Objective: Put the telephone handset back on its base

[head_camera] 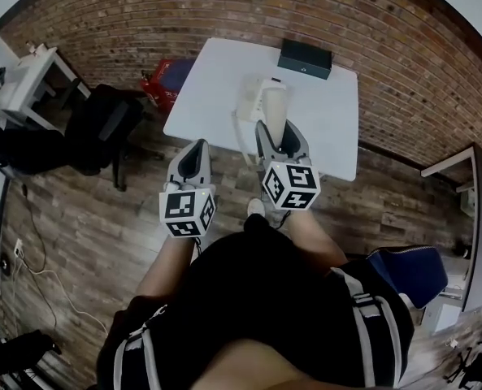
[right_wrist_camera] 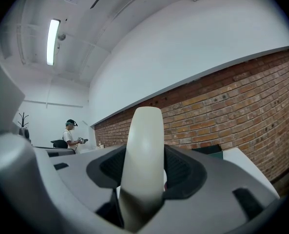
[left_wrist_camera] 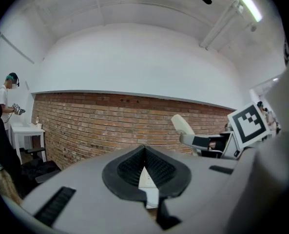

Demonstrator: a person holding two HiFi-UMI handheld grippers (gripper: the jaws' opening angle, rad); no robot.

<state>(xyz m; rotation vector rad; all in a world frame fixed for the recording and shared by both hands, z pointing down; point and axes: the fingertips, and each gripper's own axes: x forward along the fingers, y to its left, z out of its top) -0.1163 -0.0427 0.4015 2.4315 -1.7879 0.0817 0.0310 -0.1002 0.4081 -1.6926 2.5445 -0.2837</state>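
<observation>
In the head view a cream telephone base (head_camera: 254, 90) sits on the white table (head_camera: 330, 128). My right gripper (head_camera: 274, 130) is shut on the cream handset (head_camera: 273, 104), holding it upright just in front of the base; its cord (head_camera: 241, 139) hangs to the left. In the right gripper view the handset (right_wrist_camera: 144, 150) stands between the pads and rises above them. My left gripper (head_camera: 193, 147) hovers off the table's near left edge with its jaw tips together and nothing in them. The left gripper view shows the handset (left_wrist_camera: 183, 126) to the right.
A dark box (head_camera: 304, 57) lies at the table's far edge by the brick wall. A red object (head_camera: 163, 78), a black chair (head_camera: 102, 124) and a white desk (head_camera: 29, 80) stand to the left. A blue seat (head_camera: 415, 270) is at the right. A person (left_wrist_camera: 8, 94) stands far off.
</observation>
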